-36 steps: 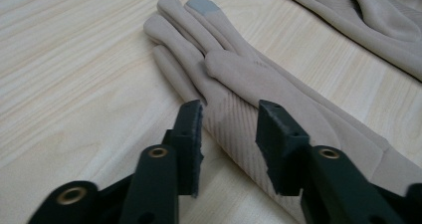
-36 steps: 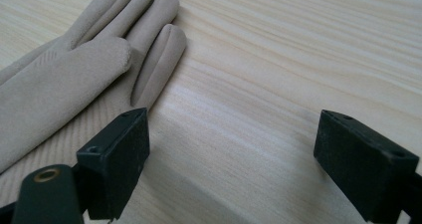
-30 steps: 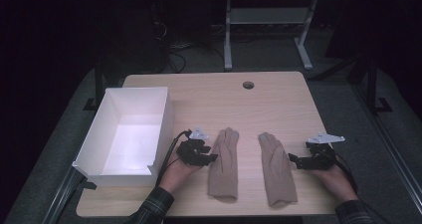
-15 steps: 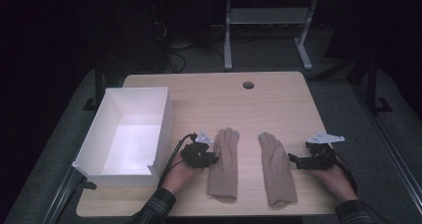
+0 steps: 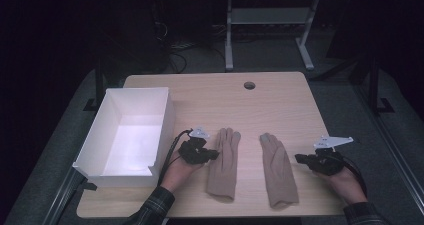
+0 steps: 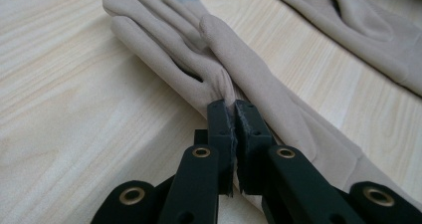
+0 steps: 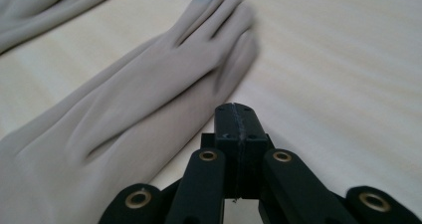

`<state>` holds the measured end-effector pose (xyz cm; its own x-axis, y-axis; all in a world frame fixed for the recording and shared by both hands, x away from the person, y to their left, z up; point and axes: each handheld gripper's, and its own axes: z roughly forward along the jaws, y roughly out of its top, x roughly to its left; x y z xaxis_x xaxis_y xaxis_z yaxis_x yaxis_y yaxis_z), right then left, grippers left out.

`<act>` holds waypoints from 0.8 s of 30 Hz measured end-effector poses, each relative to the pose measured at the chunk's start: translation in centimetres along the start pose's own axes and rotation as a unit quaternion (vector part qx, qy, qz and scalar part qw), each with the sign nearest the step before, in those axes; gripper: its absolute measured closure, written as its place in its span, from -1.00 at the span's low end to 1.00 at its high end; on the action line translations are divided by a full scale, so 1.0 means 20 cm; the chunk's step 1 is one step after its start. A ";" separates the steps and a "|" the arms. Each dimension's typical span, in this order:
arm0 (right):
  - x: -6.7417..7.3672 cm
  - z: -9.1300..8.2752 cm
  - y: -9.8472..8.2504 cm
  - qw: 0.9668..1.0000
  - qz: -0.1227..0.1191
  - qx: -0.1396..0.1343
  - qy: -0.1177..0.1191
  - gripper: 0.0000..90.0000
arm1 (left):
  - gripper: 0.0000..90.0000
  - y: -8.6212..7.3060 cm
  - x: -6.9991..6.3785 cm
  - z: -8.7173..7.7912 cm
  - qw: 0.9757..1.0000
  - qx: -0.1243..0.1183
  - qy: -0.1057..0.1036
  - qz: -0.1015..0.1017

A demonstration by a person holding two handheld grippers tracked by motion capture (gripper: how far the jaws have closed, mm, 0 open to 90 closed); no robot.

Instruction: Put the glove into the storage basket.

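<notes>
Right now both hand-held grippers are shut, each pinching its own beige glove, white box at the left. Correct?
Not quite. The left hand-held gripper is shut on the left glove, but the right hand-held gripper is shut on nothing: in the right gripper view its jaws meet beside the right glove, over bare table. The white box is at the left.
</notes>
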<state>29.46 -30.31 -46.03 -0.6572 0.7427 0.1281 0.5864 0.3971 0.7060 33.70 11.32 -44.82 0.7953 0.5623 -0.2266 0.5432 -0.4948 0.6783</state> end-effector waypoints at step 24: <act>0.15 0.15 0.07 0.993 -0.039 0.037 0.105 1.00 | 0.92 0.05 -0.02 -0.02 0.999 -0.029 -0.040 -0.017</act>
<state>29.75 -25.96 -46.85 -0.7819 0.5823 0.2227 0.5577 0.4937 0.6673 33.89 10.84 -43.76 0.7970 0.5224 -0.3032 0.5553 -0.4363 0.7080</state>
